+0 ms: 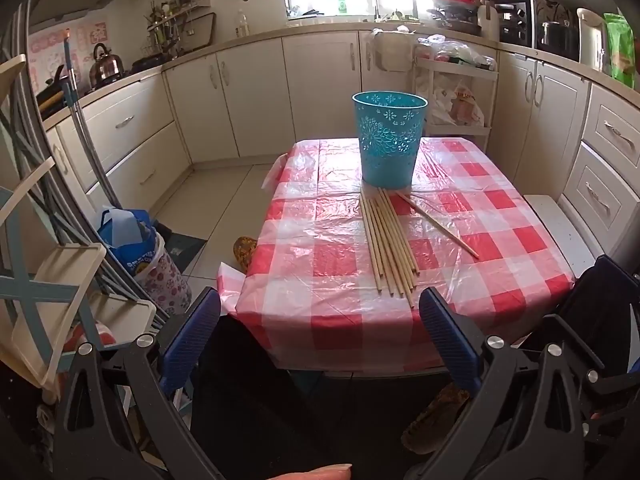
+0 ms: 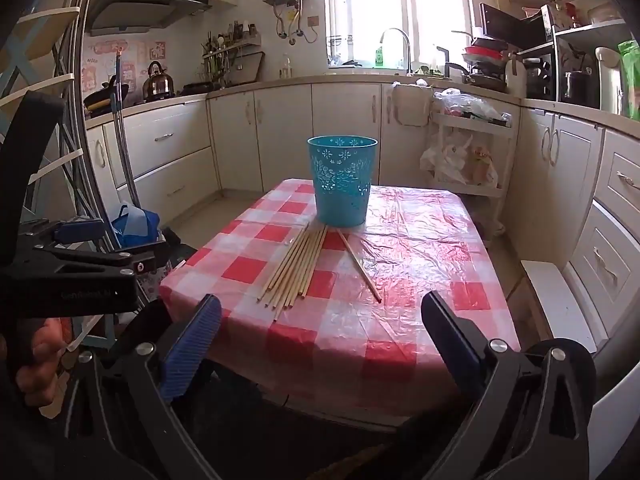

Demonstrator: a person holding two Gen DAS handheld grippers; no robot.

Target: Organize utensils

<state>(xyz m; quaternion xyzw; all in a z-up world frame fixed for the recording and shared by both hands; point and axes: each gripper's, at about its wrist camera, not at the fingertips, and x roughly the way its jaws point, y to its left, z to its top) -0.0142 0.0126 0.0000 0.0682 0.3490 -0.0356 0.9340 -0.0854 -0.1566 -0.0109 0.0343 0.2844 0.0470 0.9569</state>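
A teal perforated basket [image 1: 389,140] stands upright on a table with a red-and-white checked cloth [image 1: 320,264]; it also shows in the right wrist view [image 2: 342,181]. Several wooden chopsticks [image 1: 387,240] lie in a bundle in front of it [image 2: 297,266]. One separate chopstick [image 1: 438,219] lies angled to their right [image 2: 359,266]. My left gripper [image 1: 320,328] is open and empty, held back from the table's near edge. My right gripper [image 2: 322,332] is open and empty, near the table's front edge. The left gripper's body [image 2: 76,276] shows at the left of the right wrist view.
Kitchen cabinets [image 1: 256,92] and counters ring the room. A white cart with bags [image 1: 456,92] stands behind the table. A blue bag [image 1: 128,236] and a folded rack [image 1: 48,264] stand at the left. A white stool [image 2: 560,304] stands right of the table.
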